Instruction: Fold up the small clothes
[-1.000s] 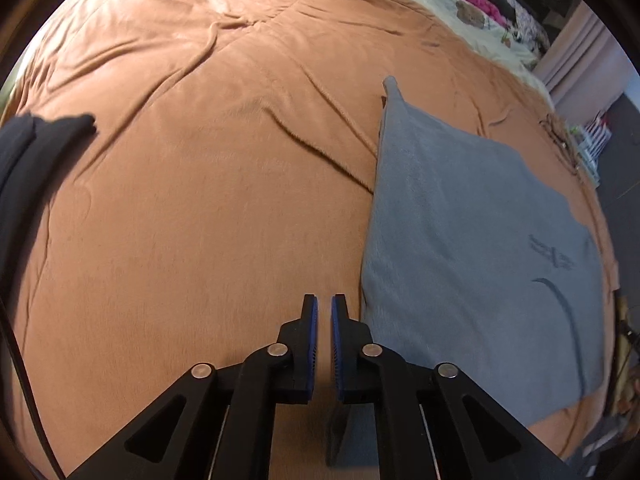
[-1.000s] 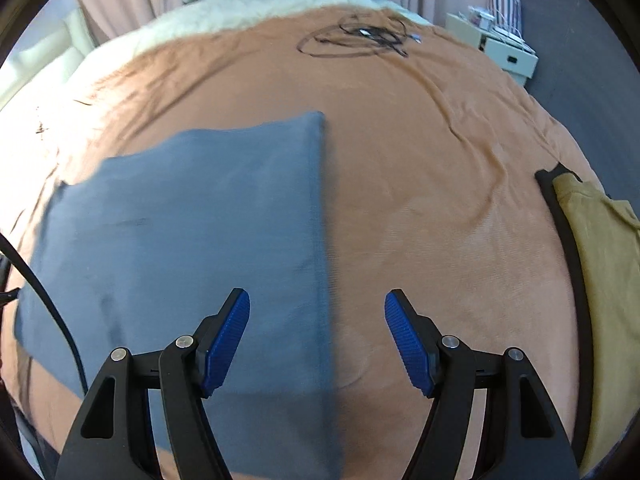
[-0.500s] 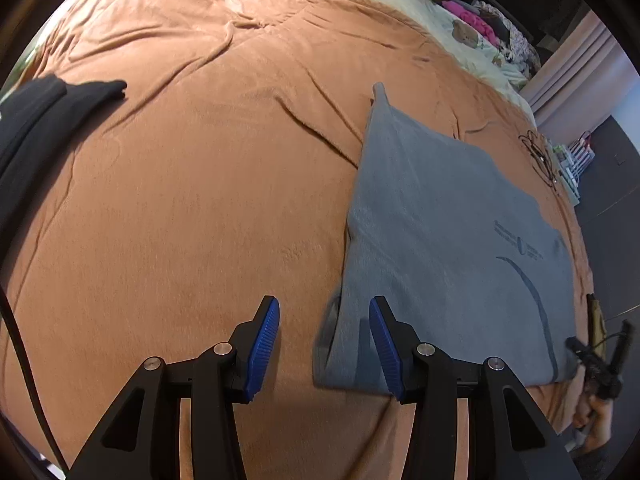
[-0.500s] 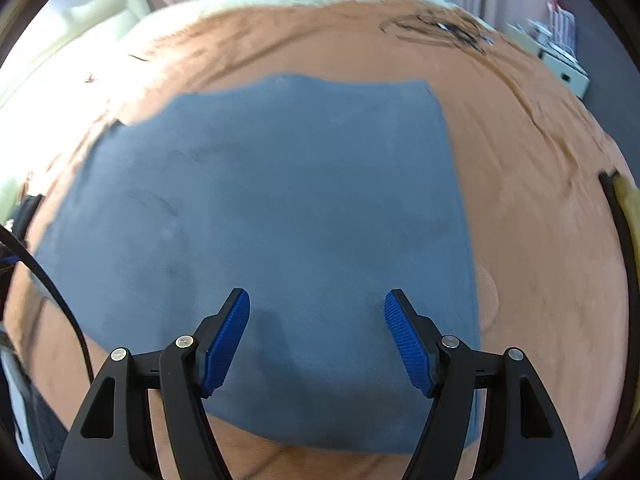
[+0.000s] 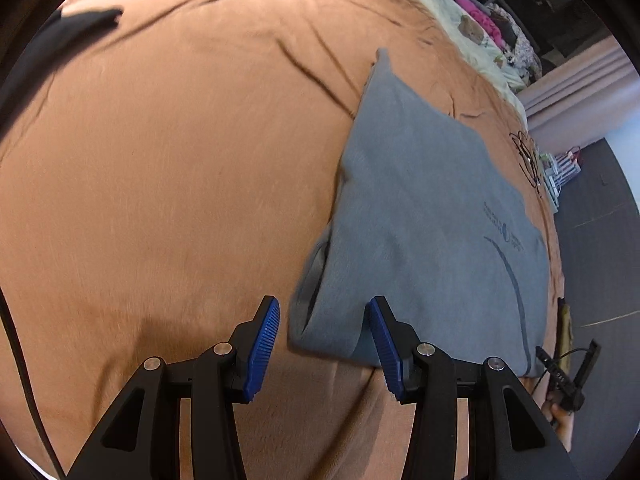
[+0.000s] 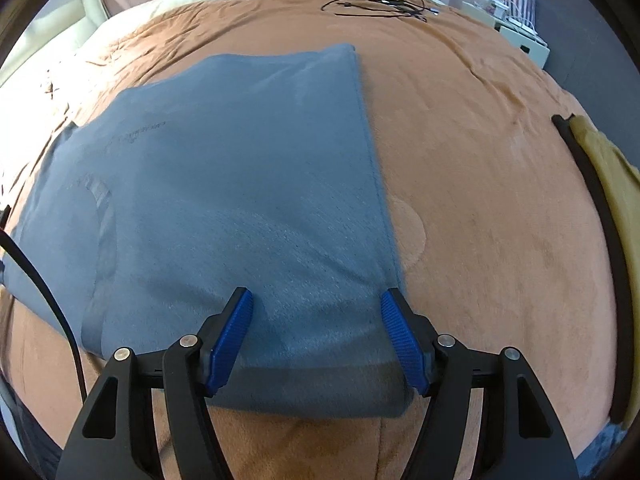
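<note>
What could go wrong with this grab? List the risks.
1. The left gripper straddles the shirt's near corner, where the layers gape; it may catch only the top layer.
2. The right gripper, its jaws closing, sits over flat cloth by the near hem; its pads might slip off, or pinch the blanket too.

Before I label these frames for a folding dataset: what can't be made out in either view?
- Small print on the grey garment: too small and blurred in both views.
- Its near edge, right wrist view: behind the right gripper, whose jaws are closing.
- Yellow garment: cut off by the frame's right edge.
- Dark cloth, left wrist view: cut off at the left edge.
</note>
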